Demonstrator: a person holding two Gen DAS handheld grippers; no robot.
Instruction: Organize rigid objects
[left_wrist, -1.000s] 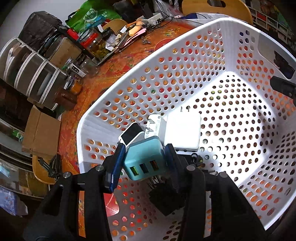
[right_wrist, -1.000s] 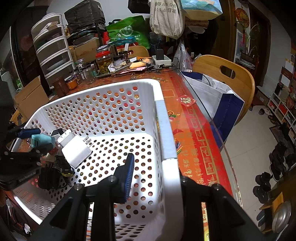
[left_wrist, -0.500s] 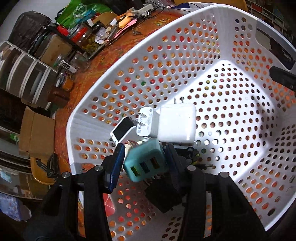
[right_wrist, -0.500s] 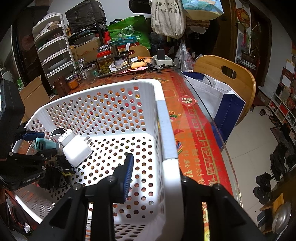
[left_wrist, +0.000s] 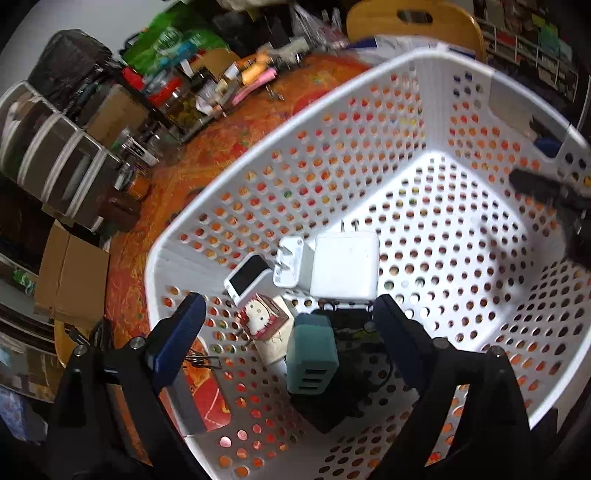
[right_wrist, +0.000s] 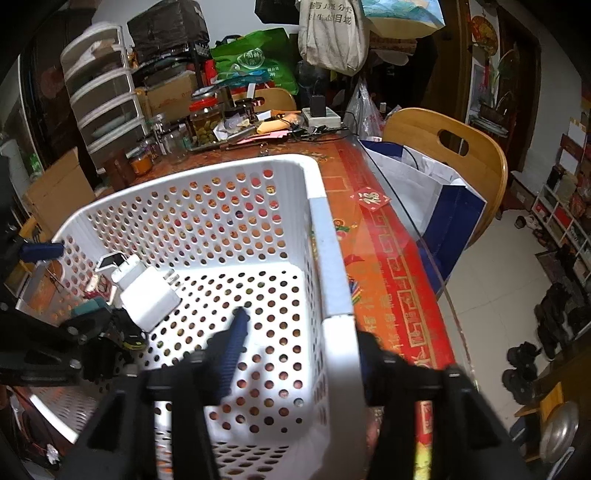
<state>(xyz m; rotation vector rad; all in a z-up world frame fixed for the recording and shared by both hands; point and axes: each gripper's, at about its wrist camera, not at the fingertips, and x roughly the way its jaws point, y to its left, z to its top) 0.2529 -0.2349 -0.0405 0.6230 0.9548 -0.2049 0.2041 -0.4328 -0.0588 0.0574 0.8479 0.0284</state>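
In the near corner of the white basket (left_wrist: 280, 158), the teal charger (left_wrist: 312, 360) is seen lying on top of a dark pile of black chargers (left_wrist: 332, 402). Its long side runs from the far part of the basket toward the camera, and its end with 3 slots is pointed at the camera. The charger is found between the 2 blue pads of the left gripper (left_wrist: 291, 343), a little lower than the tips, but it is touched by neither pad. The jaws of the left gripper have just been opening and are now spread wide, with a clear gap left on both sides of the charger. Nothing is held by them.

Just beside the teal charger, a small pink cartoon box (left_wrist: 263, 320) is seen. Behind it, a white phone-like thing (left_wrist: 246, 276), a small white plug (left_wrist: 289, 263) and a big white charger block (left_wrist: 345, 266) are laid close together, touching.

At the other side, the basket wall (right_wrist: 332, 280) is straddled by the right gripper (right_wrist: 299, 354). 1 blue pad (right_wrist: 232, 350) is seen inside the basket and the other finger is outside the rim. Its jaws have just been opening and are about half open; a gap is seen between the inside pad and the wall, so the wall is not squeezed. The basket is set on an orange patterned table (right_wrist: 373, 258).
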